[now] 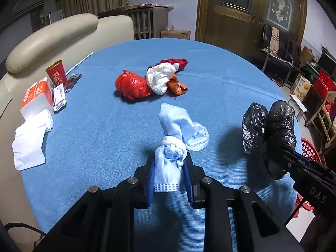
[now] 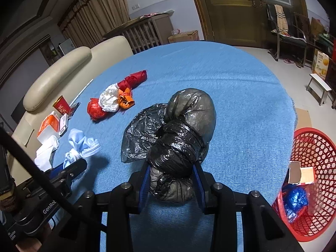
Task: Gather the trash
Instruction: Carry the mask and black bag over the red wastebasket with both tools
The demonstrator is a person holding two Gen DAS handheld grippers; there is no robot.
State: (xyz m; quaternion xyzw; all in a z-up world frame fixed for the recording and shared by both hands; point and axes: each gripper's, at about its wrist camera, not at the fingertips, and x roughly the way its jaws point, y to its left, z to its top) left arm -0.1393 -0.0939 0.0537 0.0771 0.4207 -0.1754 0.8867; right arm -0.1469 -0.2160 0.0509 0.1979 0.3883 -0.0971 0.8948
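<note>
Left hand-held gripper clenched on knotted blue mask bundle above table; right hand-held gripper clamped on black bag. Red basket off table's right edge. Risk: slick, bulging plastic slipping free, missing basket.

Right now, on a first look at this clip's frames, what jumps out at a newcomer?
Both grippers are loaded: the right gripper clamps a knotted black plastic bag above the blue tablecloth, and the left gripper pinches a light-blue face mask. Mid-table lies a bright heap, a red bag against white crumpled plastic. A red mesh basket waits off the table's right edge, already holding scraps.
</note>
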